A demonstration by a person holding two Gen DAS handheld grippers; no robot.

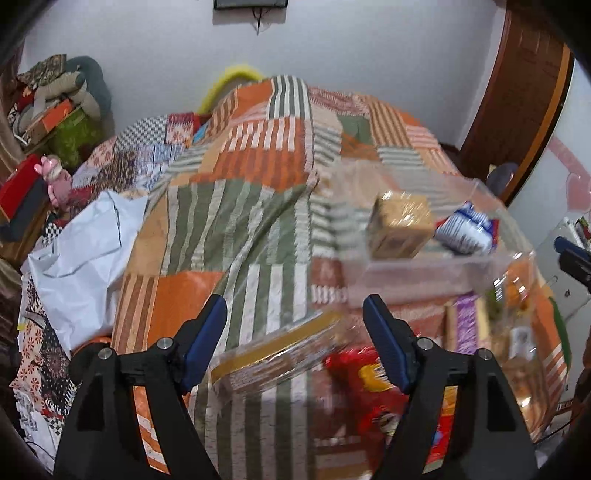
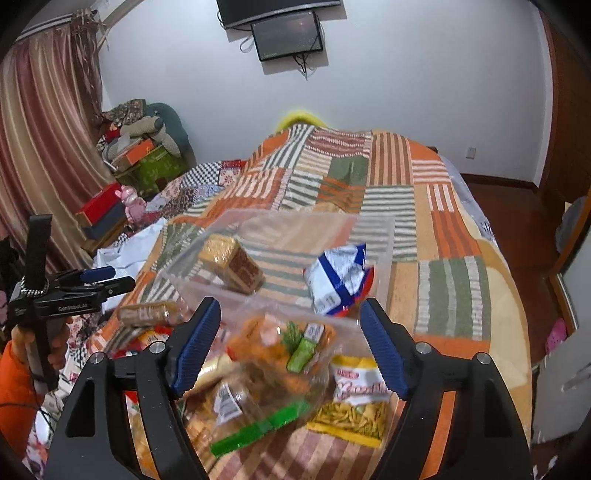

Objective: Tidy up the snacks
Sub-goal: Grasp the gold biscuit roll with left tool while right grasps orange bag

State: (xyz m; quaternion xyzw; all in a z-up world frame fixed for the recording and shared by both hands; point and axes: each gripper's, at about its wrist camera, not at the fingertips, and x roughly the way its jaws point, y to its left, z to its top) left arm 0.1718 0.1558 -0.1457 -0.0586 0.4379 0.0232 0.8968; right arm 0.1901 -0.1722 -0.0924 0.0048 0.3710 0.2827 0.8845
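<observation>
Snacks are all on the bed, on that orange and green patchwork quilt (image 2: 436, 206). Nearest the right gripper (image 2: 291, 347) is a loose pile: a clear bag (image 2: 273, 350) of orange crackers with green labels, and just right of it a yellow bag (image 2: 354, 398) of stick snacks. The fingers are spread wide, and the clear bag shows between them, but neither pad presses on it.

In the left wrist view, the left gripper (image 1: 295, 343) is spread too, nothing pinched. A flat yellow-edged pack (image 1: 280, 358) lies on the quilt between and under its fingers, blurry, with a red bag (image 1: 365, 387) just to its right.

A bit further out sits a clear bin (image 2: 384, 236). Inside, a tan cracker pack (image 2: 232, 264) is on the left, tilted, and a white and blue bag (image 2: 340, 280) is on the right.

Far left there's a red box (image 2: 99, 208) and a pink toy (image 2: 133, 205), with a screen (image 2: 288, 35) up on the far wall.
</observation>
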